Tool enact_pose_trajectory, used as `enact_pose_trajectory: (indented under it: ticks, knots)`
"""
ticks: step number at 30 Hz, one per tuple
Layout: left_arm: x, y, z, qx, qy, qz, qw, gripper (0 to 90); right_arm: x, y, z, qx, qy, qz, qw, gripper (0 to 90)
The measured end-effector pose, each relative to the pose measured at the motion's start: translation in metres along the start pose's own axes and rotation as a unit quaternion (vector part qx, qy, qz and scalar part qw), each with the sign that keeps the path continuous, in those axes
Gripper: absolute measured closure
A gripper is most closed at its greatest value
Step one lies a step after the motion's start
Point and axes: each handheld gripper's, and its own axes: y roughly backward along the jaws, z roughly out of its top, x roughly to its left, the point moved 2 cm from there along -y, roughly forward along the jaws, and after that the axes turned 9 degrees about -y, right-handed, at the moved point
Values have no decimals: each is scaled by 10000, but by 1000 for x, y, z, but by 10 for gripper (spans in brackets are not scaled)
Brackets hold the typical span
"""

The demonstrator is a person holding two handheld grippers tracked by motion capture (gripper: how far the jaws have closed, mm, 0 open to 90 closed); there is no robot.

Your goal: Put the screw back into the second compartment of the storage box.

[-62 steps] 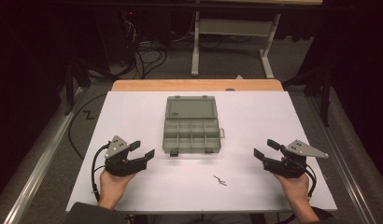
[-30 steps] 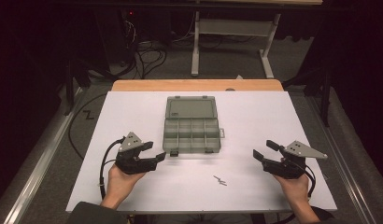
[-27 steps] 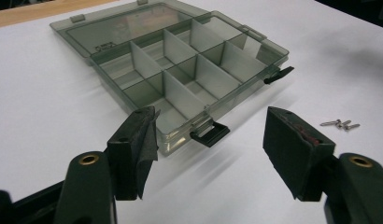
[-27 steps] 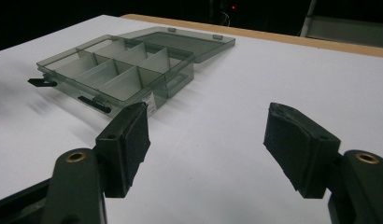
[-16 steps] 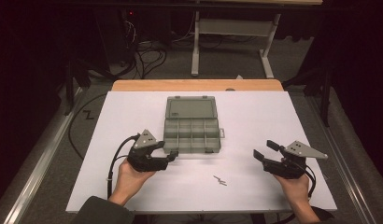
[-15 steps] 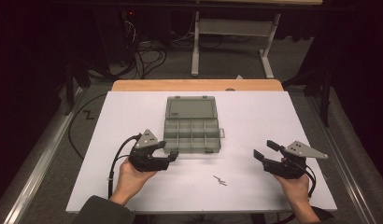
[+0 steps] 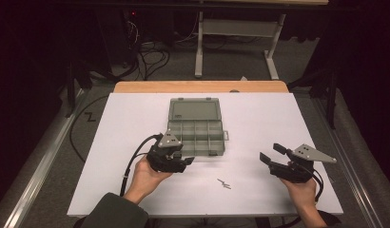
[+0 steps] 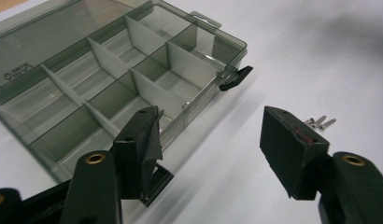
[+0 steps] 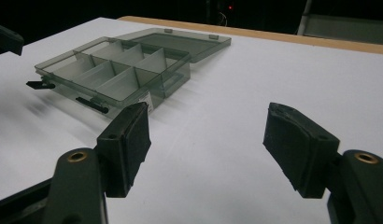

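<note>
While both our grippers stand released, we hover at the open organizer box.

Since we go from big to small, we start with the white table [image 7: 136, 118], then the grey organizer box [image 7: 198, 137], which lies open on it with its lid flat behind the compartments. Our left gripper [image 8: 210, 140] has its jaws spread with nothing pressed between them; they have just been closing a little. One jaw overlaps the box's near front edge, and the box stretches away beyond that jaw. Our right gripper [image 9: 208, 140] sits well apart from the box, jaws wide on bare table, with the box ahead of the left-hand jaw. Smallest, a few small screws [image 8: 320, 122] lie on the table just beyond the left gripper's other jaw.
</note>
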Motion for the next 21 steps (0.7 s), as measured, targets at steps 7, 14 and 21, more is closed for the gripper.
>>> enact_pose_trajectory:
  ticks: [7, 14, 21]
  knots:
    - [-4, -13, 11, 201, -71, -228, 9995, 401, 0, 0, 0, 6, 1, 5, 10000, 335]
    - [-11, -26, 19, 588, -176, -342, 9975, 402, 0, 0, 0, 2, -20, 4, 10000, 336]
    - [-17, -38, 25, 821, -274, -465, 9952, 420, 0, 0, 0, 21, -24, 2, 10000, 339]
